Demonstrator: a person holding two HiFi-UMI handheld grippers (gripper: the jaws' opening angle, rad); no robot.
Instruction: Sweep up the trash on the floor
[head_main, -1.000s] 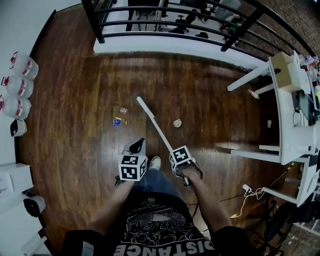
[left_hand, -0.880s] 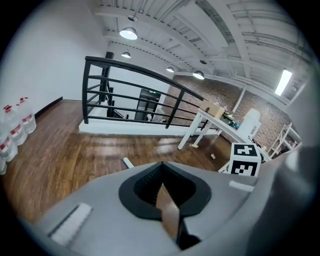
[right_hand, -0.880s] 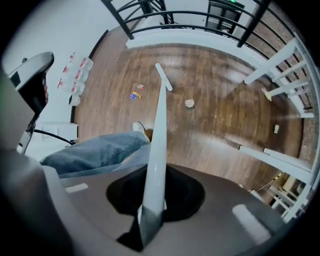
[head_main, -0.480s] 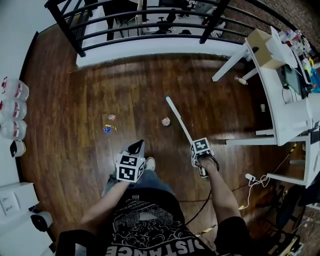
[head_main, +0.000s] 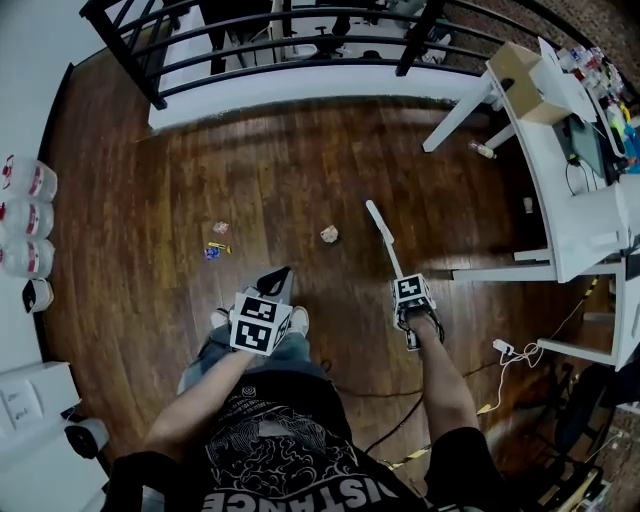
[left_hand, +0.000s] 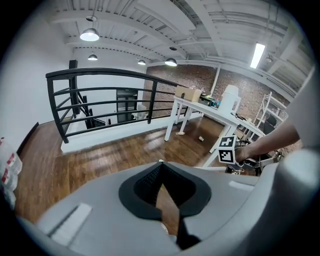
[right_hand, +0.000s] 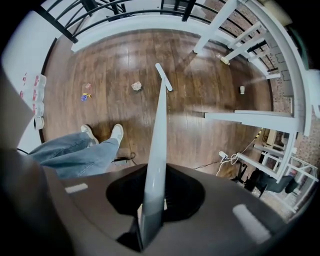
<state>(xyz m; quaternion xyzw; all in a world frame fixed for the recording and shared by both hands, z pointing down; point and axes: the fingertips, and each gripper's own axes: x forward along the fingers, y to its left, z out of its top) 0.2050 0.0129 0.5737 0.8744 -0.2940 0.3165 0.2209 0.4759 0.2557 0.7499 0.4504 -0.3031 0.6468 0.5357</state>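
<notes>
My right gripper (head_main: 399, 274) (right_hand: 152, 202) is shut on a long white broom stick (head_main: 384, 238) (right_hand: 159, 130). The stick slants forward and its narrow far end (right_hand: 164, 78) is over the wooden floor, right of a crumpled paper ball (head_main: 328, 234) (right_hand: 136, 86). Small coloured wrappers (head_main: 213, 250) (right_hand: 85, 96) lie further left on the floor. My left gripper (head_main: 275, 284) (left_hand: 160, 165) hangs in front of the person's legs. Its jaws meet at the tips and I see nothing between them.
A black railing (head_main: 300, 40) runs along the far side. White tables (head_main: 560, 150) stand at the right, with a bottle (head_main: 482, 150) and a cup (head_main: 527, 205) on the floor beneath. Cables (head_main: 505, 350) trail at the right. Jugs (head_main: 25, 215) line the left wall. White shoes (right_hand: 116, 132) stand close by.
The right gripper has swung the stick to the right, so its far end passed from left of the paper ball to right of it. The ball and wrappers stayed put.
</notes>
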